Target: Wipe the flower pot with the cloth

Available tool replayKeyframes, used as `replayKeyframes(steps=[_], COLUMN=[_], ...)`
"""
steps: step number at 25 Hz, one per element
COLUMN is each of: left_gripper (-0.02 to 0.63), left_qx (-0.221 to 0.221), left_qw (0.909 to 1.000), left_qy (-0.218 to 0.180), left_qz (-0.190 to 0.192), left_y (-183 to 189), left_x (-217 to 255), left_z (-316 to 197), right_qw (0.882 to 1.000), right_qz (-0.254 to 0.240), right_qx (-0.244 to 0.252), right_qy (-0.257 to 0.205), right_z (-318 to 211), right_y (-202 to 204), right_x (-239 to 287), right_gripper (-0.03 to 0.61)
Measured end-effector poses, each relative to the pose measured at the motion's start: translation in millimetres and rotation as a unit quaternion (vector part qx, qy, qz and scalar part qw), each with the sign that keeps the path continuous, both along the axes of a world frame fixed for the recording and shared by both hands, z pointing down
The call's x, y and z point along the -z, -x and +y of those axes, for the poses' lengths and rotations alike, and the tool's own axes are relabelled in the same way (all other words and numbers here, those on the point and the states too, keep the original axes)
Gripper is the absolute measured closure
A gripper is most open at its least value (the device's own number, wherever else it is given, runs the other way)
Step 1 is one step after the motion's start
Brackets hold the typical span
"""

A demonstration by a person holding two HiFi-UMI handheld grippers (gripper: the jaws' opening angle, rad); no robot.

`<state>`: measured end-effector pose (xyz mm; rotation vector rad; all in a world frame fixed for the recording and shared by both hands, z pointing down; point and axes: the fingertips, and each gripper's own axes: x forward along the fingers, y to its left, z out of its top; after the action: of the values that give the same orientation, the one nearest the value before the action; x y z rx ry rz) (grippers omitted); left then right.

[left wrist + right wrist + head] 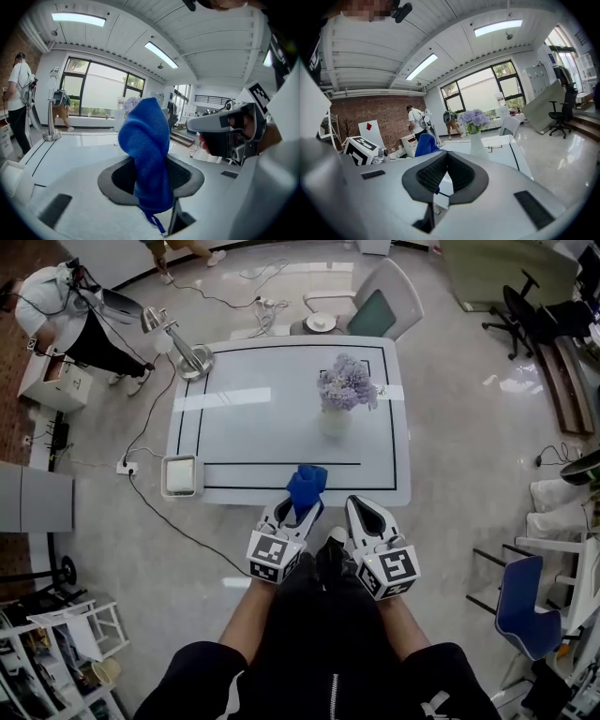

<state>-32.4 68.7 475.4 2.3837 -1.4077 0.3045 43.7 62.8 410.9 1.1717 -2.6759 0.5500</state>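
Note:
A white flower pot [335,420] with purple flowers [347,382] stands on the white table [253,427], right of the middle. A blue cloth [307,484] sticks up from my left gripper [298,505], which is shut on it just in front of the table's near edge. In the left gripper view the cloth [147,150] fills the space between the jaws and hides most of the pot. My right gripper [359,509] is beside the left one, shut and with nothing in it. The right gripper view looks past its jaws at the pot [477,143] and the cloth [424,144].
A metal stand [190,354] rises from the table's far left corner. A white box [181,474] sits at the near left corner. A chair [380,306] stands behind the table. A person [75,320] stands at the far left. A blue chair [525,606] is at the right.

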Motion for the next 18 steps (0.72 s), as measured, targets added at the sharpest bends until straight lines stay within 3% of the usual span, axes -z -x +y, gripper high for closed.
replayKeyframes(steps=[7,11,18], left_gripper=[0.457,0.457,0.457], left_qx=[0.009,-0.022,-0.075], left_qw=[0.9996,0.9971,0.9942], left_qy=[-0.003,-0.033,-0.018], left_qz=[-0.028,-0.065,-0.075], left_y=[28.0,40.4,52.8], left_x=[-11.0,-13.5,-49.2], left_z=[-71.3,-117.6,-185.4], right_qw=[0.999,0.998,0.997], right_qz=[0.019,0.037,0.061], right_qx=[0.029,0.029,-0.009], right_qy=[0.026,0.032,0.056], right_z=[-28.7,-40.1,-71.3], right_y=[10.7,18.0,31.5], right_x=[-14.1,-14.8,-32.6], right_gripper=[0.571,0.571,0.571])
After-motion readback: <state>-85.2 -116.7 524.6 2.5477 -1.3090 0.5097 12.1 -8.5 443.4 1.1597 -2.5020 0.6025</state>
